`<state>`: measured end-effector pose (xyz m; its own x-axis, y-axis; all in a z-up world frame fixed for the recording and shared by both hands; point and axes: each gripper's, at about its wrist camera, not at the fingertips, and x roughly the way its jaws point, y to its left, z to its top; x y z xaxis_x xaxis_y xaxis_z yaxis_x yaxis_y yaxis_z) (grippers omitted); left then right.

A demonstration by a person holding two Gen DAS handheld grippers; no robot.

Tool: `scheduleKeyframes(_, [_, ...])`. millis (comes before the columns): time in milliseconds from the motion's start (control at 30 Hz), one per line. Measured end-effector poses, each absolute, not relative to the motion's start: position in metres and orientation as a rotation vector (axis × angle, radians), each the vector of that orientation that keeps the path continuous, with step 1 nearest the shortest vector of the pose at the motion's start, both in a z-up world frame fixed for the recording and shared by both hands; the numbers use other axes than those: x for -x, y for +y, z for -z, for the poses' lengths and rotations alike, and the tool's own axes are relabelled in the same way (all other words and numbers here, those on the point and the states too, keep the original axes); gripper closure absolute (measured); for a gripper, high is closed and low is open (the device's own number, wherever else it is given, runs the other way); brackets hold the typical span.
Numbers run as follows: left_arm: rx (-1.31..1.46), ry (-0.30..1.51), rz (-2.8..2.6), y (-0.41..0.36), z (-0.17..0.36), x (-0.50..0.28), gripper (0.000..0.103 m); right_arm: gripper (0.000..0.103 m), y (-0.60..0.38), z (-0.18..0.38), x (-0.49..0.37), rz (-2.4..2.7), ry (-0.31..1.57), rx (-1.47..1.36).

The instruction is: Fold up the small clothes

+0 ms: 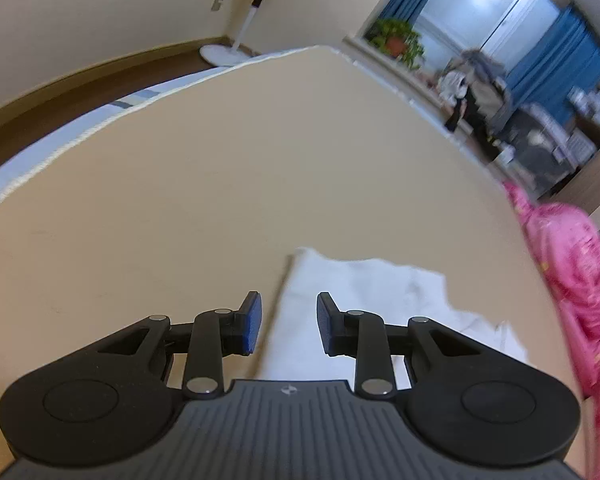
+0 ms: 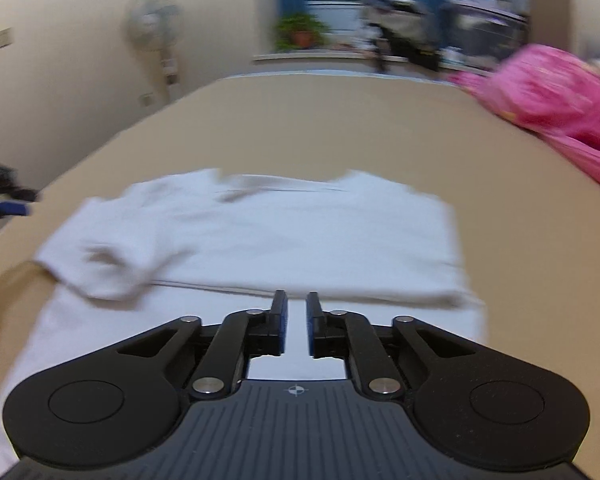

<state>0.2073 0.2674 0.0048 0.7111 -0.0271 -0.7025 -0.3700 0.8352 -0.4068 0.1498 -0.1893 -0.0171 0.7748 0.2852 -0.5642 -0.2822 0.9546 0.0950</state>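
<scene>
A: Two hand-held grippers, and neither has hold of anything. The left hand-held gripper [image 1: 289,322] stands partly open over the left edge of the white garment [image 2: 260,236]; the right hand-held gripper [image 2: 296,322] shows a narrow gap, empty, above its near hem.

B: Where's the garment?

A: Flat on the tan table [image 1: 228,152], one layer folded over, probably so the next fold lies square. A pink heap [image 2: 548,88] waits at the far right.

B: Any writing?

A: None legible; too blurred.
</scene>
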Motion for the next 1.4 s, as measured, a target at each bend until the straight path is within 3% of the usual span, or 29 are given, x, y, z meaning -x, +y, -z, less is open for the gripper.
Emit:
scheduleKeyframes(267, [0.559,0.839,-0.235,0.297,0.011,-0.207,0.071,0.057,-0.035,0.011,-0.192,-0.498,0.581,0.22])
scheduleKeyframes(467, [0.603,0.82,-0.229,0.298,0.009,-0.206,0.071,0.058,0.039,0.051,-0.209,-0.545,0.623,0.653])
scheduleKeyframes(533, [0.595,0.821,-0.222,0.293,0.009,-0.209,0.071,0.07,0.045,0.06,-0.213,-0.549,0.621,0.724])
scheduleKeyframes(567, [0.59,0.82,-0.218,0.291,0.009,-0.209,0.071,0.092,0.046,0.061,-0.215,-0.551,0.612,0.745])
scheduleKeyframes(600, [0.583,0.821,-0.215,0.29,0.009,-0.21,0.071,0.1,0.047,0.058,-0.218,-0.55,0.593,0.753])
scheduleKeyframes(700, [0.575,0.818,-0.209,0.288,0.01,-0.214,0.071,0.1,0.018,0.019,-0.231,-0.466,0.481,0.563])
scheduleKeyframes(867, [0.554,0.81,-0.165,0.275,0.011,-0.216,0.071,0.1,-0.132,-0.053,-0.24,-0.163,0.264,-0.081])
scheduleKeyframes(1000, [0.508,0.815,-0.093,0.252,0.011,-0.223,0.071,0.1,-0.233,-0.025,-0.243,0.029,0.265,-0.243])
scheduleKeyframes(1200, [0.449,0.848,-0.008,0.212,0.028,-0.233,0.07,0.1,-0.331,0.065,-0.27,0.176,0.533,-0.442])
scheduleKeyframes(1400, [0.398,0.874,0.113,0.169,0.05,-0.241,0.065,0.099,-0.35,0.067,-0.26,0.091,0.454,-0.557])
